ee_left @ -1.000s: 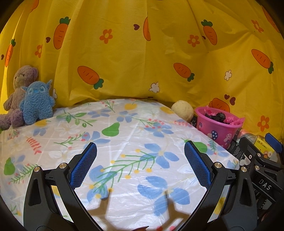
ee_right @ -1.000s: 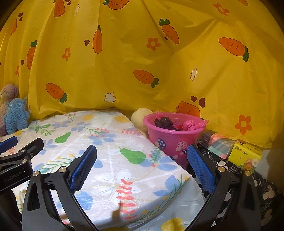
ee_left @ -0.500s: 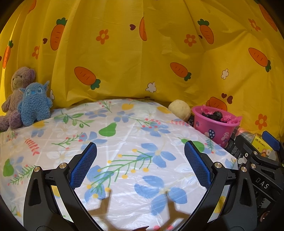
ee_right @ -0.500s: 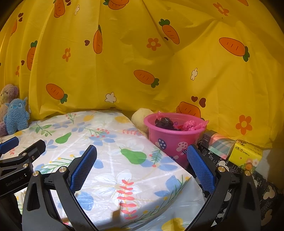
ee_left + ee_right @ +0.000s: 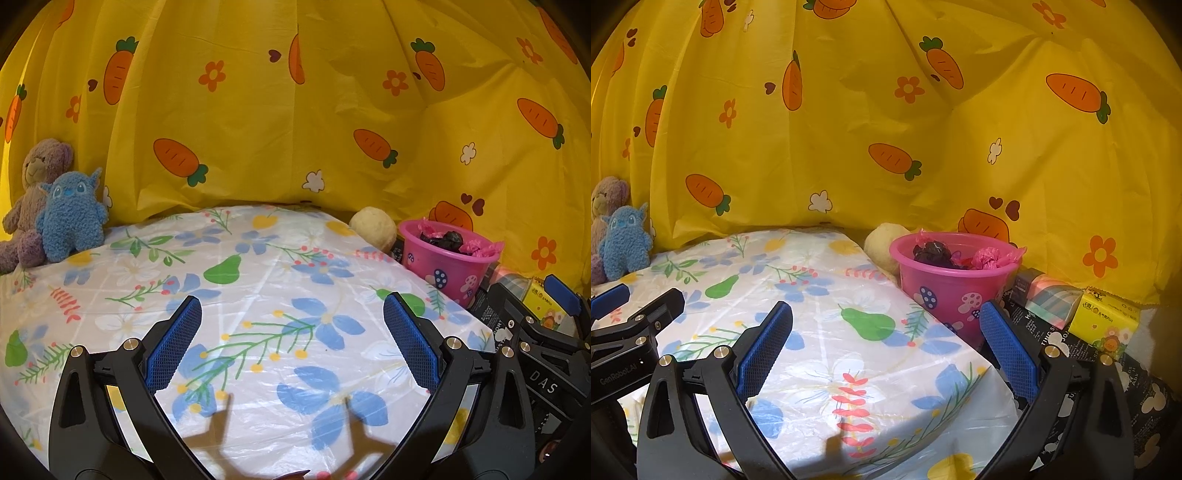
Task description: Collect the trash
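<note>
A pink bucket (image 5: 955, 291) (image 5: 443, 264) with mushroom prints stands just off the right edge of the flowered table cover (image 5: 820, 343) (image 5: 258, 295). Crumpled black trash (image 5: 932, 253) (image 5: 445, 240) and crumpled pink trash (image 5: 988, 256) (image 5: 480, 248) lie inside it. My left gripper (image 5: 291, 341) hovers open over the middle of the cover, nothing between its fingers. My right gripper (image 5: 886, 345) is open too, empty, near the cover's right edge, the bucket just beyond its right finger. Each gripper shows at the side of the other's view.
A beige ball (image 5: 884, 247) sits against the bucket's left side. Right of the bucket lie a striped box (image 5: 1051, 299) and a yellow tissue pack (image 5: 1108, 319) on black printed cloth. Two plush toys (image 5: 48, 210) sit at the far left. A yellow carrot-print curtain (image 5: 295, 129) closes the back.
The left wrist view has shifted slightly, so the bucket and toys sit a little higher and further off. The right gripper has barely moved. Both stay open.
</note>
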Motion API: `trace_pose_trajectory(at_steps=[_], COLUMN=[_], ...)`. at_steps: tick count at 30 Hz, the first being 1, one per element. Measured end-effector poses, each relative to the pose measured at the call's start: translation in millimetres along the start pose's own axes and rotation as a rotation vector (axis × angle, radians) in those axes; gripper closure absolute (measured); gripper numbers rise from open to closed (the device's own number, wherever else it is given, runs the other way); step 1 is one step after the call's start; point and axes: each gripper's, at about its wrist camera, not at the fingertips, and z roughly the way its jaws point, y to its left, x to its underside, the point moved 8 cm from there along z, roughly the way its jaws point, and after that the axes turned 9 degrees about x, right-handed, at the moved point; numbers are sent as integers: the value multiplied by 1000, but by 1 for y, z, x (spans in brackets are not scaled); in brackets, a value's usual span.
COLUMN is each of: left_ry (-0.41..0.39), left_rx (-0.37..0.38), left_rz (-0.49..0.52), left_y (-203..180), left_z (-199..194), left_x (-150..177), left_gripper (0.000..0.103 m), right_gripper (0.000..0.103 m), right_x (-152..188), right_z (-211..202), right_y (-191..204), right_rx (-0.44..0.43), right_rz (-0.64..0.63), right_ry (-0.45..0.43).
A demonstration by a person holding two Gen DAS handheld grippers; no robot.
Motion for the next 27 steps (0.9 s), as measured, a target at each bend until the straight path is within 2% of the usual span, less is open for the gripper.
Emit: trace_pose_trajectory(at_steps=[27], left_ry=[2], left_rx=[-6], left_rz=[2], left_y=[-7], left_z=[2], left_x=[2], left_gripper=[6], right_gripper=[6], right_x=[0], right_z=[-1], right_y=[-1], right_rx=[-1], right_rz=[3], right_ry=[-1])
